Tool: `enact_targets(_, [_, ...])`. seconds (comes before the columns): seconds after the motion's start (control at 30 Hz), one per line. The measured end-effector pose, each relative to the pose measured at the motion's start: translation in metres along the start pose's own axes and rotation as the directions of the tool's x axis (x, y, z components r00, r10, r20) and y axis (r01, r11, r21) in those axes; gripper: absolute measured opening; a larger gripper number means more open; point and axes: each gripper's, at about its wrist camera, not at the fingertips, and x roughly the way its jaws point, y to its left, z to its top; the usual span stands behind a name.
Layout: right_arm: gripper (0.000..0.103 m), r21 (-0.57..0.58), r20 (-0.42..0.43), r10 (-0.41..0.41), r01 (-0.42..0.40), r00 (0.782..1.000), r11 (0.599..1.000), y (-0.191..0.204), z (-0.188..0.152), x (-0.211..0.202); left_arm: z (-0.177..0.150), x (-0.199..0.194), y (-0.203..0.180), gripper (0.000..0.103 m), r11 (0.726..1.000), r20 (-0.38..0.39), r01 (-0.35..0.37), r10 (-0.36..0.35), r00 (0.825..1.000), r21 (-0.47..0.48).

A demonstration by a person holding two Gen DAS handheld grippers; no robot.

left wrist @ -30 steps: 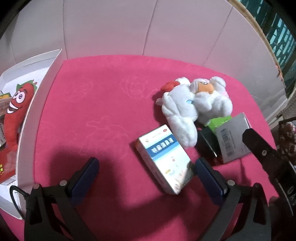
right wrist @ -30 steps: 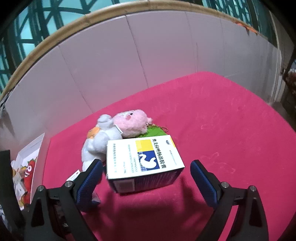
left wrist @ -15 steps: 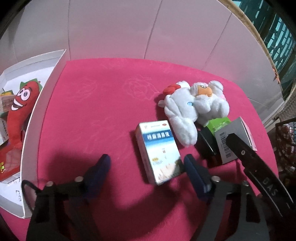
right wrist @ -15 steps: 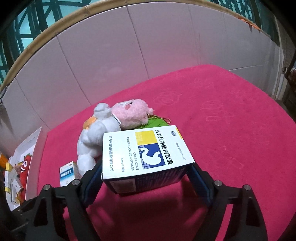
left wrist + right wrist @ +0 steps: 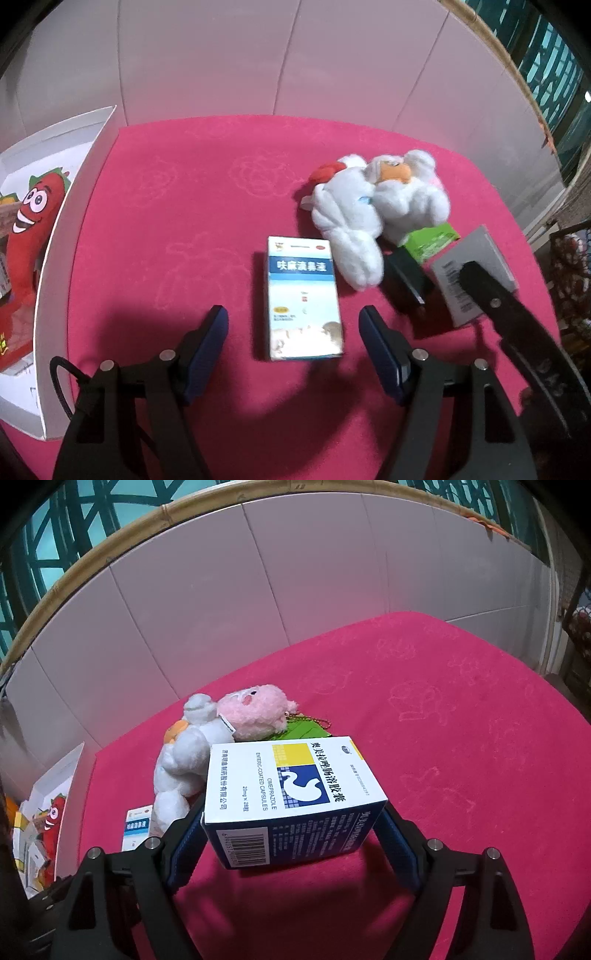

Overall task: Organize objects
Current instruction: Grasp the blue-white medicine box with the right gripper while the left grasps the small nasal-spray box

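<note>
Right now the left hand-held gripper (image 5: 293, 332) is spread wide, and its two blue pads sit on each side of a small blue and white box (image 5: 303, 297) without touching it. That box lies flat on the pink tabletop (image 5: 184, 206). Its long side points straight away from the gripper, toward the back wall.

Just beside the box, on its right, lies a white plush toy (image 5: 369, 214). A green packet (image 5: 430, 242) peeks out from under the toy.

The right hand-held gripper (image 5: 291, 834) is pinching a bigger white box with a yellow and blue picture (image 5: 291, 786). Both blue pads press on its two short ends. This box is lifted off the tabletop and tilted a little, with its barcode side facing the camera. Its long side runs across, from one pad to the other.

Behind it lie the white plush and a pink plush toy (image 5: 258, 716), touching each other. On the far left stands a white carton (image 5: 74, 206) with a red chili plush (image 5: 31, 229) inside.
</note>
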Motion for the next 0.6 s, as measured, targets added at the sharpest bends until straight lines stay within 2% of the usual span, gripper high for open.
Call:
enact_targets(0.07, [0.088,0.000,-0.005,-0.005,0.005,1.000,1.000,0.000,0.000,0.001,0.003,0.002,-0.003,0.071,0.998,0.012,-0.031,0.030,0.999,0.047])
enact_targets(0.1, [0.088,0.003,-0.004,-0.006,0.006,1.000,1.000,-0.001,0.000,0.000,0.004,0.002,-0.004,0.066,0.998,0.015,-0.042,0.041,0.999,0.054])
enact_targets(0.13, [0.088,0.006,-0.004,-0.007,0.007,1.000,1.000,-0.002,-0.001,-0.001,0.005,0.001,-0.003,0.050,0.997,0.026,-0.050,0.048,0.998,0.061])
enact_targets(0.2, [0.087,0.013,0.002,-0.013,0.013,1.000,1.000,-0.003,-0.001,-0.004,0.006,-0.001,0.000,0.037,0.996,0.042,-0.058,0.055,0.998,0.069])
enact_targets(0.37, [0.087,0.029,0.038,-0.024,0.023,0.999,0.999,-0.008,-0.005,-0.022,0.002,-0.013,0.007,0.036,0.998,0.069,-0.013,0.008,0.998,0.068])
enact_targets(0.47, [0.087,0.034,0.092,-0.034,0.032,0.995,0.999,-0.008,-0.009,-0.042,-0.002,-0.031,0.002,0.036,0.995,0.121,-0.026,0.014,0.992,0.101])
enact_targets(0.6, [0.087,0.029,0.171,-0.046,0.042,0.984,0.999,-0.003,-0.013,-0.074,-0.006,-0.067,-0.008,0.036,0.990,0.212,-0.026,-0.005,0.977,0.139])
